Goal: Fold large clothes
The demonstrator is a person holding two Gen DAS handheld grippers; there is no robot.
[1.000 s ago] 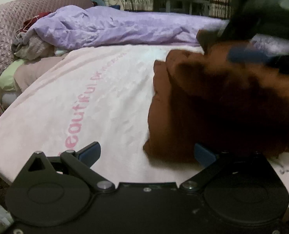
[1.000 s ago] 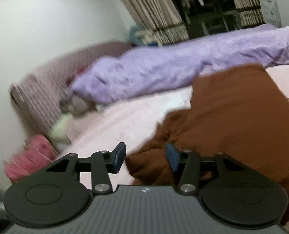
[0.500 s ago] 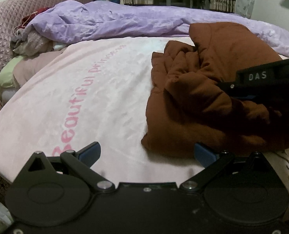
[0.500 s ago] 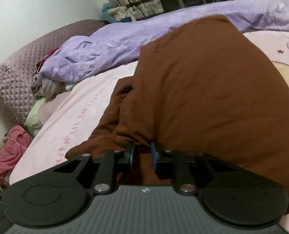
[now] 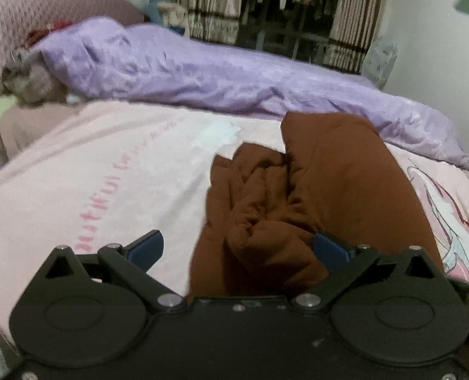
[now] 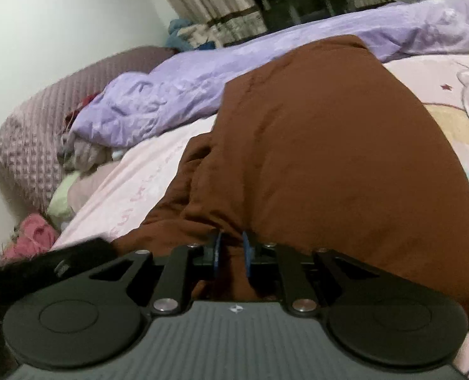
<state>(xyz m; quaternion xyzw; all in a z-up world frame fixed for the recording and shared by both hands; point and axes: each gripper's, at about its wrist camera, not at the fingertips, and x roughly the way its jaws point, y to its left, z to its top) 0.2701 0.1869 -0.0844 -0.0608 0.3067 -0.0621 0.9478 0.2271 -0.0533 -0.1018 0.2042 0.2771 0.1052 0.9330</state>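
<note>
A large brown garment (image 5: 345, 190) lies crumpled on the pink bed sheet (image 5: 108, 174). Its left side is bunched into folds and its right side lies smoother. My left gripper (image 5: 237, 248) is open wide, and the near bunched edge of the garment sits between its blue fingertips without being pinched. In the right wrist view the brown garment (image 6: 329, 142) fills the middle. My right gripper (image 6: 232, 253) is closing its jaws, and a fold of the near edge is pinched between the blue pads.
A rumpled purple duvet (image 5: 203, 72) runs across the far side of the bed. A quilted mauve headboard (image 6: 28, 133) stands at the left, with a pile of clothes and a green pillow (image 6: 63, 196) beside it. Curtains and a dark window are behind. Bare pink sheet lies left of the garment.
My right gripper came down onto the garment's near edge and closed from open onto a fold. The left gripper rose and moved right over the bunched edge, and the right gripper is gone from its view.
</note>
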